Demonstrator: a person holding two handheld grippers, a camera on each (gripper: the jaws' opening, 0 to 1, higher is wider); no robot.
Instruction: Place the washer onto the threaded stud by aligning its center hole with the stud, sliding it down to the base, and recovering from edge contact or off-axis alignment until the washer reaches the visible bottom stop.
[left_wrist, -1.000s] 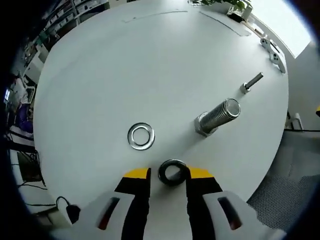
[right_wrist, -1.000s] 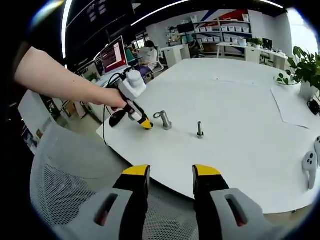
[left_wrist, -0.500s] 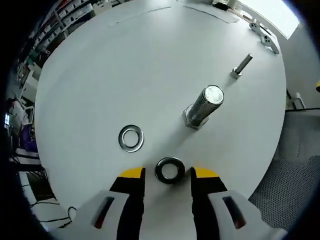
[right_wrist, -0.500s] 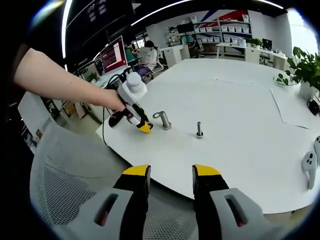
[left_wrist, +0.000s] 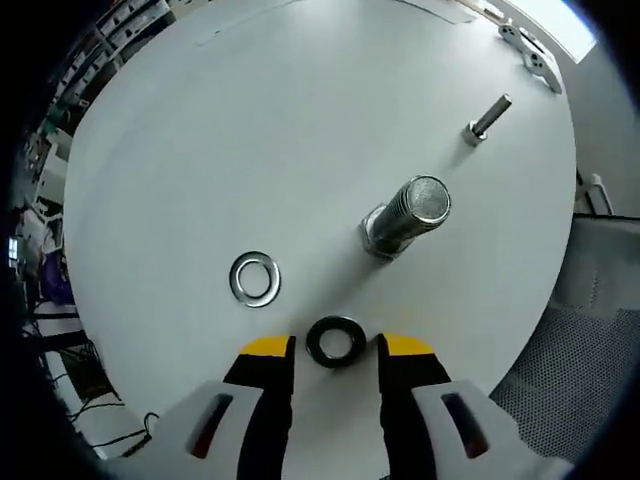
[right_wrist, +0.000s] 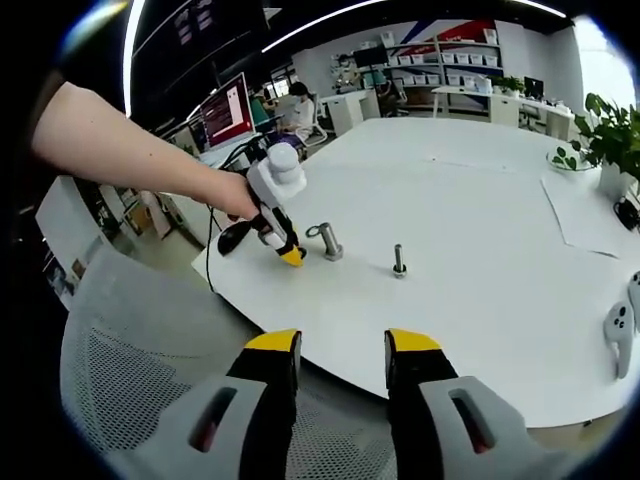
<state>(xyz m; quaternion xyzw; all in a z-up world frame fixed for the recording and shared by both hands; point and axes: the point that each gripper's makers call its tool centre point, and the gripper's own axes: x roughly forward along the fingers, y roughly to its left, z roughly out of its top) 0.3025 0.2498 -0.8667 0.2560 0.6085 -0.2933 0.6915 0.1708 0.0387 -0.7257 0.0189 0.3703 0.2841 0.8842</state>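
Left tool (left_wrist: 335, 347) swung steeper since earlier, spread wide around dark washer (left_wrist: 335, 341); right tool (right_wrist: 343, 345) wide, empty.

White round table (left_wrist: 250, 120), matte top, seen from above in the left gripper view and from the side in the right gripper view (right_wrist: 480, 230). Landmark: large threaded stud (left_wrist: 405, 215), stood upright on its hex base near the table edge. Dark washer (left_wrist: 335, 341) lies flat on the top, near the stud's base, toward the edge. Bright steel washer (left_wrist: 254, 278) lies flat, apart from the dark one, farther from the stud. Small bolt (left_wrist: 487, 117) stands upright beyond the stud, inboard. White controller (left_wrist: 530, 58) lies well past the bolt, at the far rim. A sheet of paper (right_wrist: 585, 215) lies flat, far from the stud.
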